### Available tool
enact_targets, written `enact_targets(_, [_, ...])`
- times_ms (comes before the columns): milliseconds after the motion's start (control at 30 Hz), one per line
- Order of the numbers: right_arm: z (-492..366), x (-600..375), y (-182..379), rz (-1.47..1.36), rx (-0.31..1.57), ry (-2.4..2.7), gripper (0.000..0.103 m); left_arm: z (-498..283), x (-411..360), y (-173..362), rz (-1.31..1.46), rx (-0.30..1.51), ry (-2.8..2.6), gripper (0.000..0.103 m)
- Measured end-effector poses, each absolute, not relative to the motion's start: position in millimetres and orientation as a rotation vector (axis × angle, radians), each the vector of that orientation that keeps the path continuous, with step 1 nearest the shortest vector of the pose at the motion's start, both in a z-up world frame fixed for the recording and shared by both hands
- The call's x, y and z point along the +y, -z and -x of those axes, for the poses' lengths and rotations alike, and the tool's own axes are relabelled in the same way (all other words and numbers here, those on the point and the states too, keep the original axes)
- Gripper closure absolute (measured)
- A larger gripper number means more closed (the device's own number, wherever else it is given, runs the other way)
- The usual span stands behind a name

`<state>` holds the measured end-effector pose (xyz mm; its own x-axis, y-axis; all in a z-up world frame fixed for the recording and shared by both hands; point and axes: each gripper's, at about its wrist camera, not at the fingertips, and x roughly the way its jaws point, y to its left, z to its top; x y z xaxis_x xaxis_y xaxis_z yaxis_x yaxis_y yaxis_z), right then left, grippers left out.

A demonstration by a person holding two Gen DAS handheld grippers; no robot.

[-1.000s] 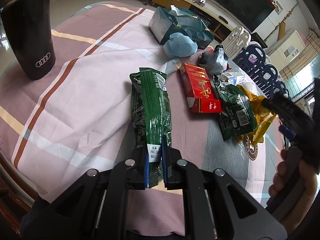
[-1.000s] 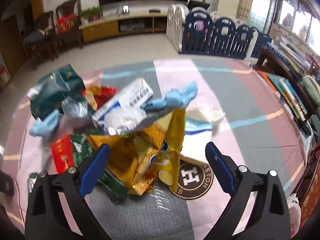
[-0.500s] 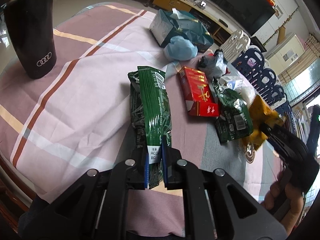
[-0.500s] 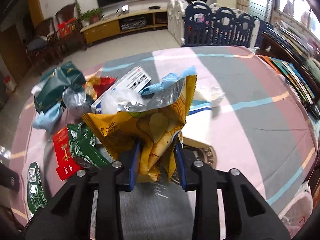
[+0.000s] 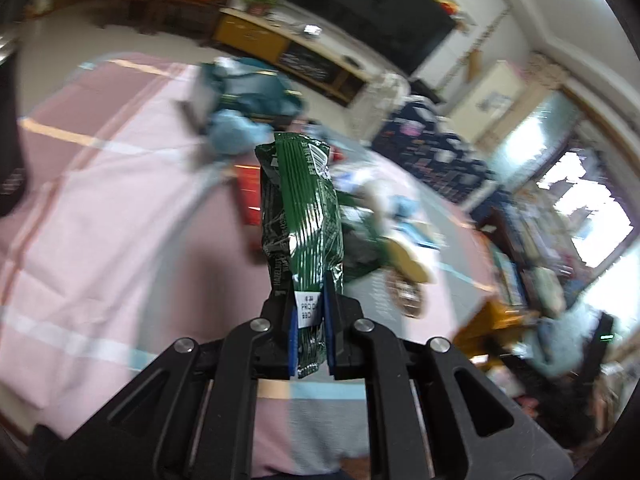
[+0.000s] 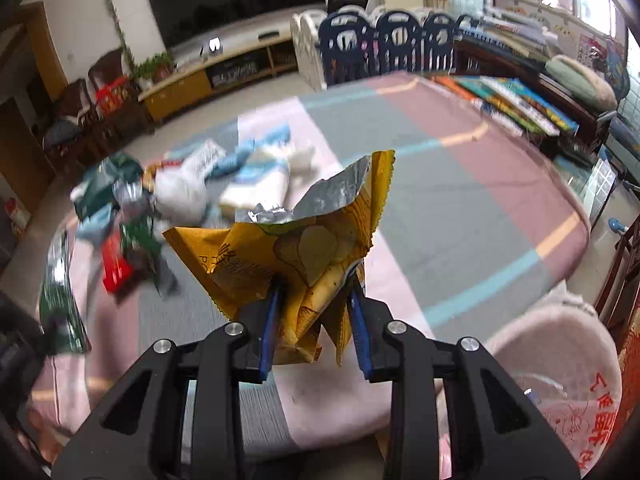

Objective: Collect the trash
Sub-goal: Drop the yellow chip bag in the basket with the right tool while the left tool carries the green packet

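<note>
Two fisheye views from handheld grippers over a round table (image 6: 500, 184) covered in a pink, grey and blue checked cloth.

In the left wrist view, the left gripper (image 5: 308, 320) sits at bottom centre, its blue-padded jaws clenched on the lower end of a green snack wrapper (image 5: 302, 216). The wrapper's long axis runs straight up the frame, away from the jaws, and it appears lifted clear of the cloth. Behind it, blurred, the remaining trash pile (image 5: 248, 120) spreads across the middle of the frame from upper left toward the right.

In the right wrist view, the right gripper (image 6: 314, 320) at bottom centre grasps a crumpled yellow chip bag (image 6: 288, 248), silver lining showing at its torn top. The bag fans upward and to the left from the jaws, off the table. The leftover litter, including a red carton (image 6: 114, 268), green wrappers and white and blue scraps, lies at centre left, well apart from this gripper. At lower right, beyond the table edge, is a pale pink bag (image 6: 560, 360) with red print; it looks like the place for the rubbish, though its opening cannot be made out.

Both tools are loaded, so the next move probably depends on that bag. It lies just right of and below the right gripper, so the right hand seems nearer; in the left view that area is at lower right and too blurred to read.
</note>
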<state>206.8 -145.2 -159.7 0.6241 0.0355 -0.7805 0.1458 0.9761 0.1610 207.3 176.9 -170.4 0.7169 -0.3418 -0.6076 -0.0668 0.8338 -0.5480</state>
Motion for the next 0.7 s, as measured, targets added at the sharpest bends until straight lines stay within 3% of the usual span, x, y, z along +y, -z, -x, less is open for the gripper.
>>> enact_targets(300, [-198,-139,171,-0.216,0.928,0.047,0.070,-211,175,169,0.707,0.724,0.365,0.092])
enact_targets(467, [-197,-139,172,-0.210,0.931,0.042,0.070,-218,165,174,0.559,0.803,0.209,0.092])
enact_targets(700, [-196,-133,178,-0.194,0.957,0.038,0.070,-219,174,181,0.570,0.825,0.187,0.092])
